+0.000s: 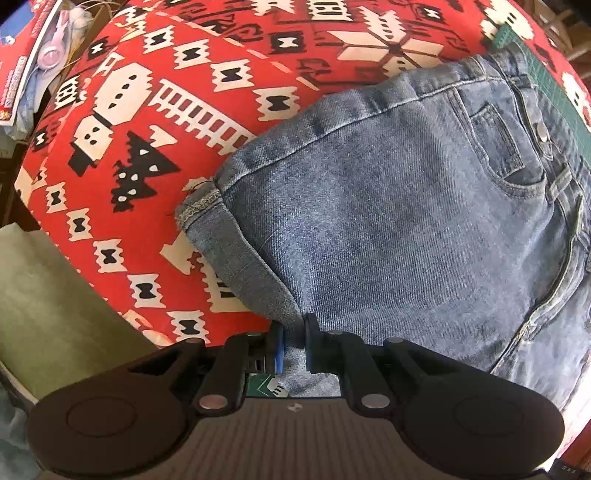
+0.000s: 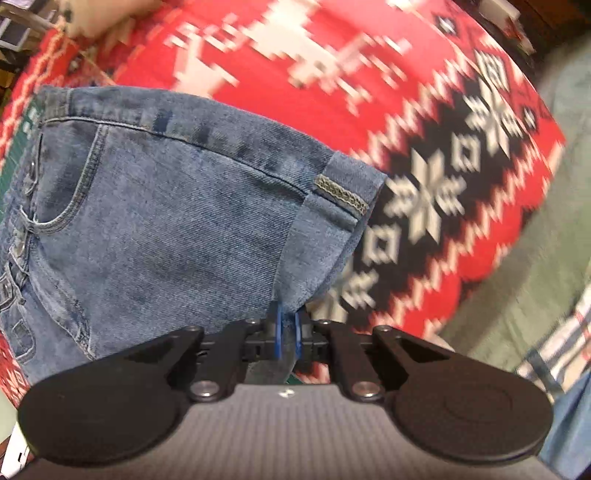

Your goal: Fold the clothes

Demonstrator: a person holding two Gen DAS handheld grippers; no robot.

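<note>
- The left gripper pinches the near edge of the denim shorts, cloth filling the narrow gap between its 2 blue-padded fingers
- The right gripper has its 2 fingers pressed close on the hem corner of the same shorts
- Ahead of both pairs of fingers the shorts spread over the red patterned blanket, waistband and metal button far beyond the left fingers
- Left of the left fingers, at the far edge, a cardboard box holds pink headphones and pale cloth
- A stitched hem tab sits just ahead and right of the right fingers, and the blanket there is blurred
</note>
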